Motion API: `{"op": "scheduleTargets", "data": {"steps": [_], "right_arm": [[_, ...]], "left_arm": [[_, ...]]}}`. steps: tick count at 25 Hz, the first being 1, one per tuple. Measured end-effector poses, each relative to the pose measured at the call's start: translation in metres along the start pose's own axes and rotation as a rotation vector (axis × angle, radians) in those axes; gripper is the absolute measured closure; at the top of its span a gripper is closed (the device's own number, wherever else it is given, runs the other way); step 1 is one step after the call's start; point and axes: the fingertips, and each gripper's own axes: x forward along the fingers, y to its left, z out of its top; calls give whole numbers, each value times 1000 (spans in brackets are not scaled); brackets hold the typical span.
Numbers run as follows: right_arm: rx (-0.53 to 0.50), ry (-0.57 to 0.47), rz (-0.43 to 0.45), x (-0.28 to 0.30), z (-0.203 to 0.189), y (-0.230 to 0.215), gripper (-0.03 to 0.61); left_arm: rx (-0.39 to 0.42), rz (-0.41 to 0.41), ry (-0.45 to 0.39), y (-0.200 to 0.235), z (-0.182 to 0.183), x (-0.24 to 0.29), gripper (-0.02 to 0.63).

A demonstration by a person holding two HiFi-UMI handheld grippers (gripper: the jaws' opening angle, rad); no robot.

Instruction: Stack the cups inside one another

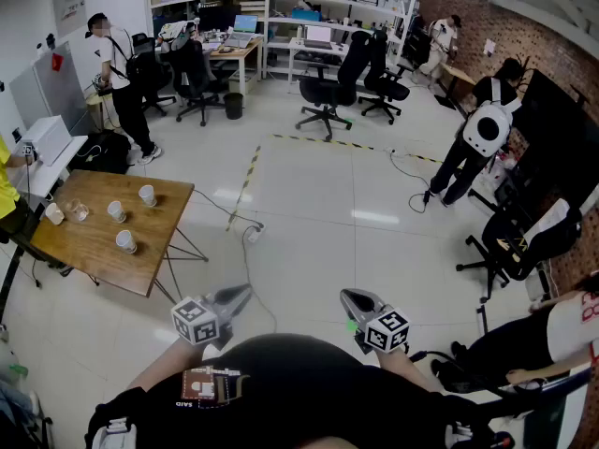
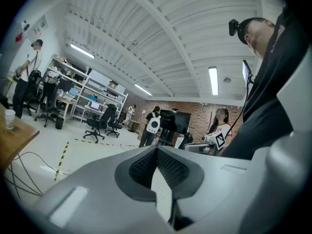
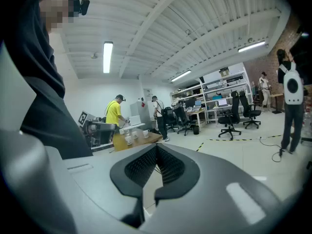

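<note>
Several white cups (image 1: 125, 241) stand apart on a wooden table (image 1: 94, 251) at the left of the head view, with a clear cup (image 1: 77, 211) near its far left end. Both grippers are held low near my body, far from the table. My left gripper (image 1: 243, 293) is shut with nothing in it, and so is my right gripper (image 1: 349, 296). In the left gripper view the jaws (image 2: 157, 150) meet, and one cup (image 2: 9, 119) shows on the table corner at far left. In the right gripper view the shut jaws (image 3: 157, 147) point towards the table (image 3: 141, 140) and its cups (image 3: 145, 133).
A cable and plug (image 1: 253, 234) lie on the floor beside the table. A person in yellow (image 3: 114, 113) stands at the table's far end. Office chairs (image 1: 323, 96), desks and several people are further off. A seated person (image 1: 552, 330) is close on my right.
</note>
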Motion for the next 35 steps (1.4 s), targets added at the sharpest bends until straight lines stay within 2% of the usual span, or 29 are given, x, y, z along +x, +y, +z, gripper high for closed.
{"op": "scheduleTargets", "data": {"steps": [10, 15, 20, 23, 29, 35], "right_arm": [[-21, 43, 53, -20, -1, -39, 565], [-6, 50, 59, -5, 1, -51, 565], [0, 52, 12, 31, 0, -69, 565], [-3, 34, -37, 67, 19, -79, 565], [23, -18, -131, 152, 63, -70, 565], [30, -4, -164, 199, 73, -90, 565]], "left_arm": [[-45, 35, 9, -30, -14, 41, 611], [-59, 42, 25, -14, -13, 51, 611], [-68, -1, 22, 34, -8, 68, 611], [-63, -60, 20, 73, 7, 81, 611], [-17, -175, 78, 165, 51, 75, 612], [-20, -207, 103, 227, 64, 96, 612]]}}
